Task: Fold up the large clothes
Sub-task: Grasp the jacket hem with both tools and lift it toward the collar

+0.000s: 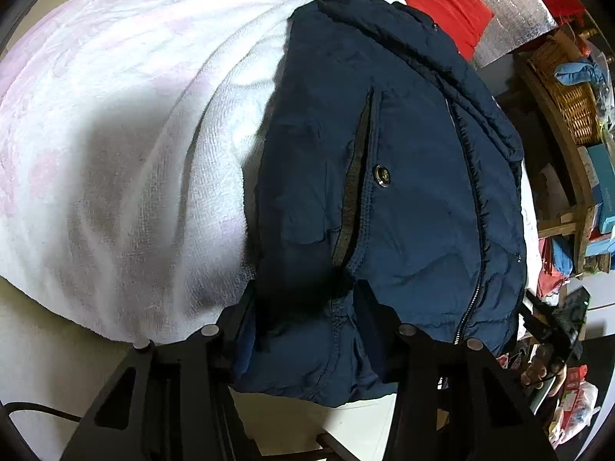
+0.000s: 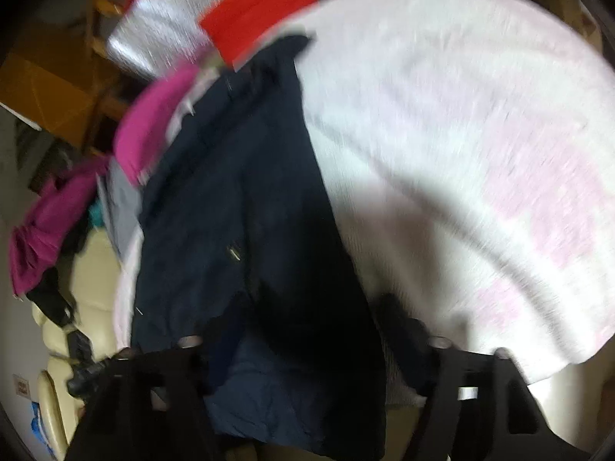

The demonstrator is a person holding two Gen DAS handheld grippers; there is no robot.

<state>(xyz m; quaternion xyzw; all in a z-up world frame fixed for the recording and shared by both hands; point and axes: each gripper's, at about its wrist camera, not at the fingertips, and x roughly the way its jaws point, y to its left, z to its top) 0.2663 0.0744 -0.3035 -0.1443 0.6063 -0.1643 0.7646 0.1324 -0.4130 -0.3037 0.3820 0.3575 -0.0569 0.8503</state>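
A navy padded jacket (image 1: 384, 176) with a zip and a snap pocket lies lengthwise on a white and pink towel-like blanket (image 1: 134, 134). My left gripper (image 1: 303, 299) stands at the jacket's near hem, its two fingers on either side of the fabric, which bunches between them. In the blurred right wrist view the same jacket (image 2: 238, 199) lies left of the blanket (image 2: 461, 134). My right gripper (image 2: 311, 330) is at its near hem, with dark fabric between the fingers. The fingertips of both grippers are partly hidden by cloth.
A red cloth (image 1: 449, 7) and a silver padded sheet (image 1: 496, 11) lie beyond the jacket. A magenta garment (image 2: 153, 126) lies at its left. Wooden shelves with a wicker basket (image 1: 569, 96) stand at the right. A cream seat (image 2: 88, 288) is at the left.
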